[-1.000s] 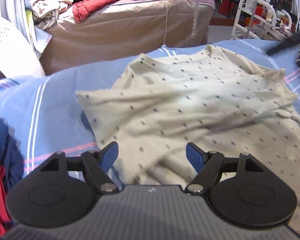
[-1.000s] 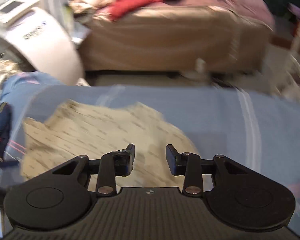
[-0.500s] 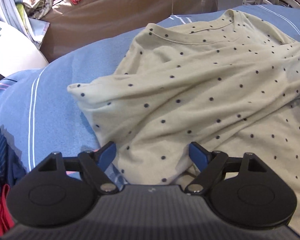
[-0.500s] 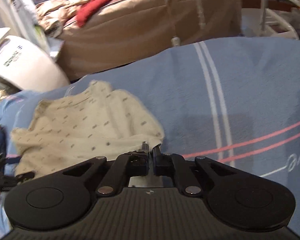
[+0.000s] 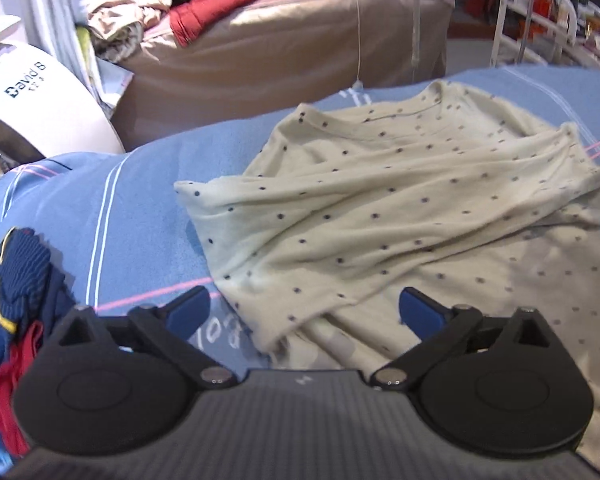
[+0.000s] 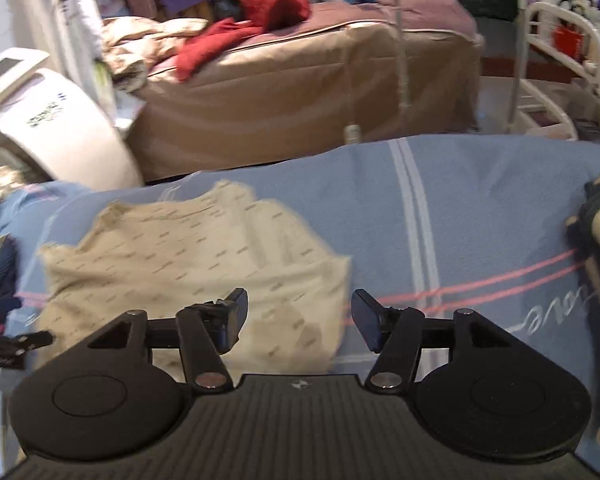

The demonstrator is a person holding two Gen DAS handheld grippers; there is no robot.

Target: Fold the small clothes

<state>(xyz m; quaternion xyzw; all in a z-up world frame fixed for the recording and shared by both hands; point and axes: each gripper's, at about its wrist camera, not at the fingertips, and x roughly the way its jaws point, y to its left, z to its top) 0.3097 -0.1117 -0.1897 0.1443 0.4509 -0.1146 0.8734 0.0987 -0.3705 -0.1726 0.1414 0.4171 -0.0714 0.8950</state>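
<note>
cream dotted shirt (image 5: 400, 216) lies rumpled on the blue striped bedspread (image 5: 112, 216).
the left tongs (image 5: 305, 311) hang spread wide over the shirt's near hem, pinching nothing. the right tongs (image 6: 298, 320) are spread too, above the shirt's right edge. navy and red clothes (image 5: 12, 308) lie at the left.

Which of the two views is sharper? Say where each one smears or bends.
Left wrist view: sharper; the dots on the cream shirt read crisply mid-frame and soften toward the right edge. Right wrist view: motion blur streaks the same shirt and its dots into dashes. Both: fisheye bows the blue blanket; both grippers stay in focus, left gripper and right gripper.
</note>
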